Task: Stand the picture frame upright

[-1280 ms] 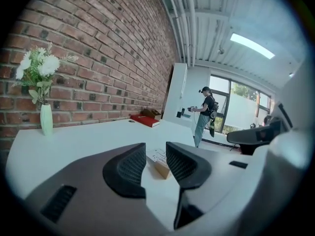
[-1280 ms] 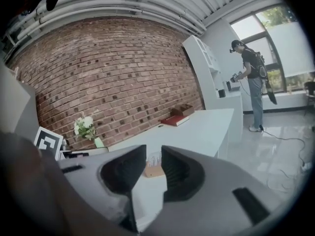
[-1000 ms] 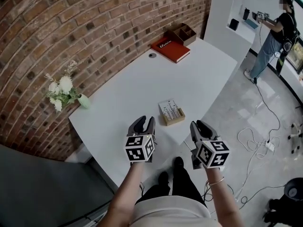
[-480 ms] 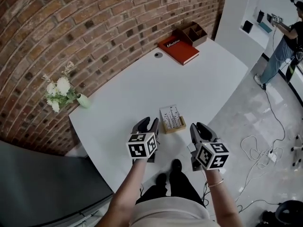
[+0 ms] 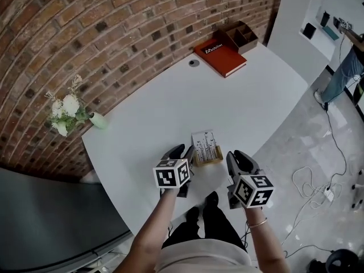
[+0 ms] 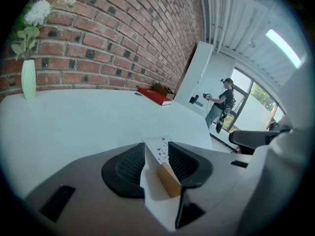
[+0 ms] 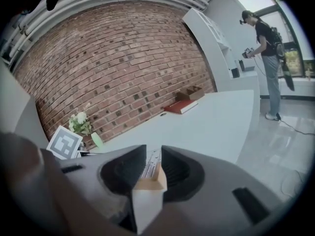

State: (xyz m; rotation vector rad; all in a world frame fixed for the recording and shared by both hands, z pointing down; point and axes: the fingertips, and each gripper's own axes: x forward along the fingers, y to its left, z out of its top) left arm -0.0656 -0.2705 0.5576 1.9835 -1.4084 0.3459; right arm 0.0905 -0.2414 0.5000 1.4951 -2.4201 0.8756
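From the head view, the frame (image 5: 205,145) sits near the table's (image 5: 170,107) near edge, its printed face showing above a wooden edge; whether it stands or lies I cannot tell here. The left gripper (image 5: 181,153) is just beside the frame's left side, and the right gripper (image 5: 236,159) hangs over the near edge, a little apart on the right. A vase (image 5: 98,120) of flowers stands at the left corner, and a red book (image 5: 220,56) and a brown tray (image 5: 242,34) lie at the far edge. A person (image 5: 348,61) stands on the floor beyond the right edge. In the left gripper view, the left gripper (image 6: 156,146) has its jaws apart and opening; the frame (image 6: 158,154) shows in the gap, white face to the left, and the pads do not seem to press on it. The vase (image 6: 28,78) is far left by the brick wall. In the right gripper view, the right gripper (image 7: 153,151) is released with a narrow gap, and the frame (image 7: 150,168) shows edge-on through it, rising from its wooden edge, ungripped. The book (image 7: 181,107) lies beyond.
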